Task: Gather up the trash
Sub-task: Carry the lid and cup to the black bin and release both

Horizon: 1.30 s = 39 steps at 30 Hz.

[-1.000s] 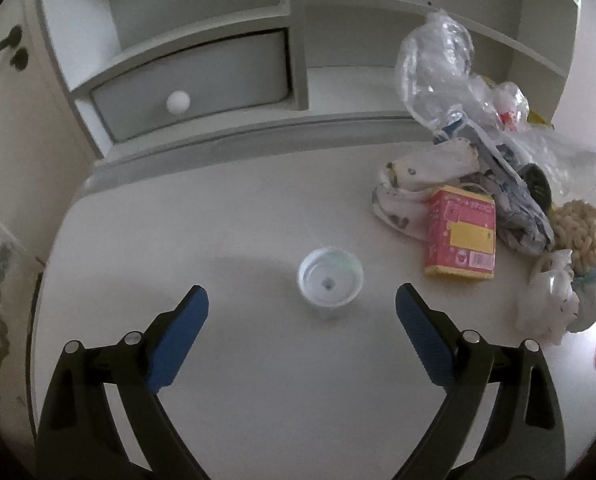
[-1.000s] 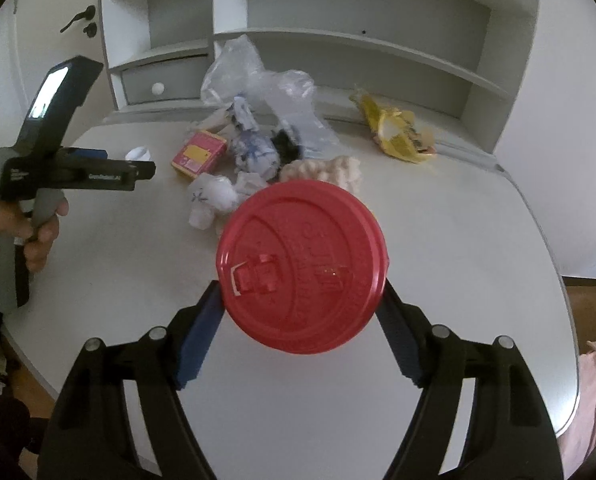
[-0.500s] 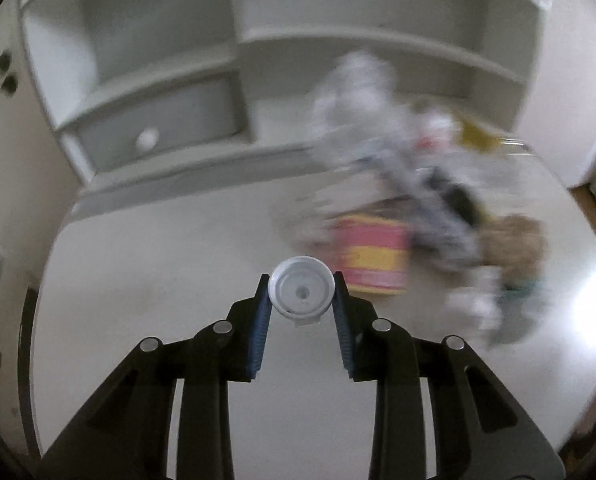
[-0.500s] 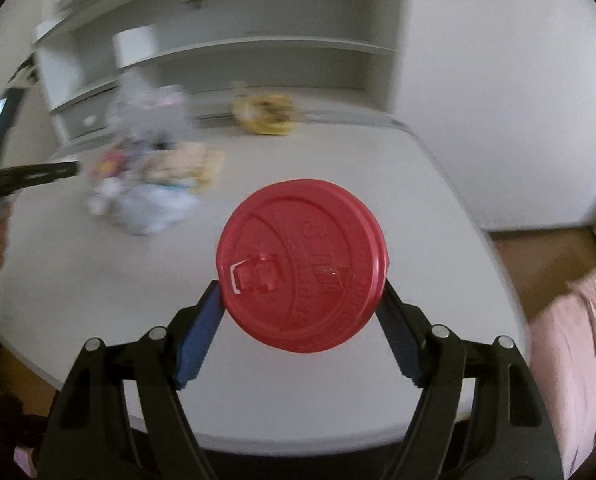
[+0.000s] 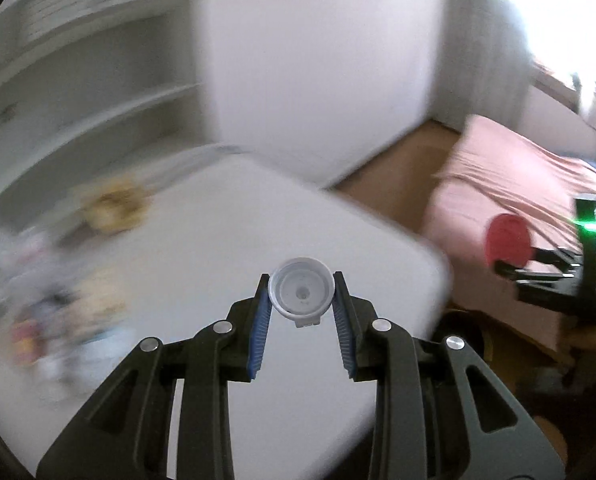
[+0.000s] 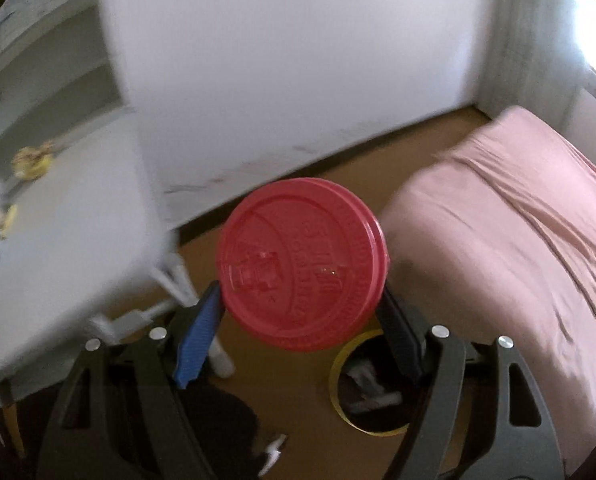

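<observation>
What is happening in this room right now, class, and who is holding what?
A person is clearing trash with a handheld gripper in each hand. The left gripper is clamped on a small white cup above the white table, where blurred litter remains. The right gripper grips a cup with a red lid out over the brown floor, just above a yellow-rimmed bin that already holds some rubbish. A pink-covered bed stands beside it.

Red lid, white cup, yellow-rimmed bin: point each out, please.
red lid (image 6: 302, 264), right wrist view, centre of its top face
white cup (image 5: 301, 292), left wrist view, inside bottom
yellow-rimmed bin (image 6: 335, 364), right wrist view, left rim
</observation>
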Tool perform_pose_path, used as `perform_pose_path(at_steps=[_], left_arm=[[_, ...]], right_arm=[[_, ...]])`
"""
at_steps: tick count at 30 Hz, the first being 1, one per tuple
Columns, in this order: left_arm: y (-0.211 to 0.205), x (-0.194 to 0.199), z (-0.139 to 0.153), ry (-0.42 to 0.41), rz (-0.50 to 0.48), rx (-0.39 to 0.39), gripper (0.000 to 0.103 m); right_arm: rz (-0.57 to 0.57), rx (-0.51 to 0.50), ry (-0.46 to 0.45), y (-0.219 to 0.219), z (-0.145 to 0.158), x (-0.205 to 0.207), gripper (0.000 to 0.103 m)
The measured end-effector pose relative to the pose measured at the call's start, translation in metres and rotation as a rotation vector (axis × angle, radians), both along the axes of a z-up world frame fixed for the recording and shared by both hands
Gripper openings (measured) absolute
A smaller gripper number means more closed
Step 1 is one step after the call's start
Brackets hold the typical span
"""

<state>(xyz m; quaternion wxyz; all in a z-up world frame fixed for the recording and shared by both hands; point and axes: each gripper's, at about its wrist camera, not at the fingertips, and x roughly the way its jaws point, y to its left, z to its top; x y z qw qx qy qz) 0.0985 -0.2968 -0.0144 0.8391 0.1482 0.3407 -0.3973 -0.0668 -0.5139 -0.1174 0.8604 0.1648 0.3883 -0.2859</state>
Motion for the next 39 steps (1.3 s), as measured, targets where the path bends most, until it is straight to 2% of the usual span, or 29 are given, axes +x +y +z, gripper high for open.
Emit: perform_pose_path(at_steps=[3,5,9,14,18,23,24,28,33,36,39], left_arm=[[-0.062,-0.034,-0.009,0.031,-0.138,-0.011,0.029],[-0.089,-0.053,-0.018,0.058,-0.205,-0.008,0.029],[-0.159,-0.093,-0.054,0.129,-0.345,0.023,0.029],[-0.221,-0.119,-0.111,0.2,-0.412,0.079,0.029],[-0.263,-0.129,-0.175,0.287,-0.436,0.151,0.029],[-0.285,-0.142,-0.233,0.331,-0.473,0.194,0.029],[-0.289,-0.144,-0.246,0.36,-0.47,0.203,0.029],[-0.299,-0.147,-0.283,0.387,-0.461,0.266,0.029],[-0.301,-0.143,-0.305,0.405,-0.47,0.28,0.029],[-0.305,-0.136,-0.306,0.427,-0.475,0.265,0.029],[-0.307,-0.138,-0.308,0.405,-0.486,0.249,0.029]], right_arm=[[-0.097,0.027,0.028,-0.034,-0.018,-0.039,0.074],[-0.165,0.059,0.044,-0.058,-0.034,-0.066,0.074],[-0.268,0.121,0.07,-0.094,-0.066,-0.105,0.074],[-0.339,0.194,0.112,-0.123,-0.109,-0.127,0.074],[-0.355,0.277,0.165,-0.138,-0.153,-0.134,0.074],[-0.378,0.373,0.242,-0.146,-0.205,-0.146,0.074],[-0.377,0.385,0.249,-0.147,-0.211,-0.147,0.074],[-0.373,0.424,0.25,-0.145,-0.22,-0.147,0.074],[-0.362,0.421,0.255,-0.143,-0.22,-0.143,0.074],[-0.361,0.422,0.259,-0.143,-0.218,-0.14,0.074],[-0.361,0.42,0.258,-0.143,-0.216,-0.138,0.074]])
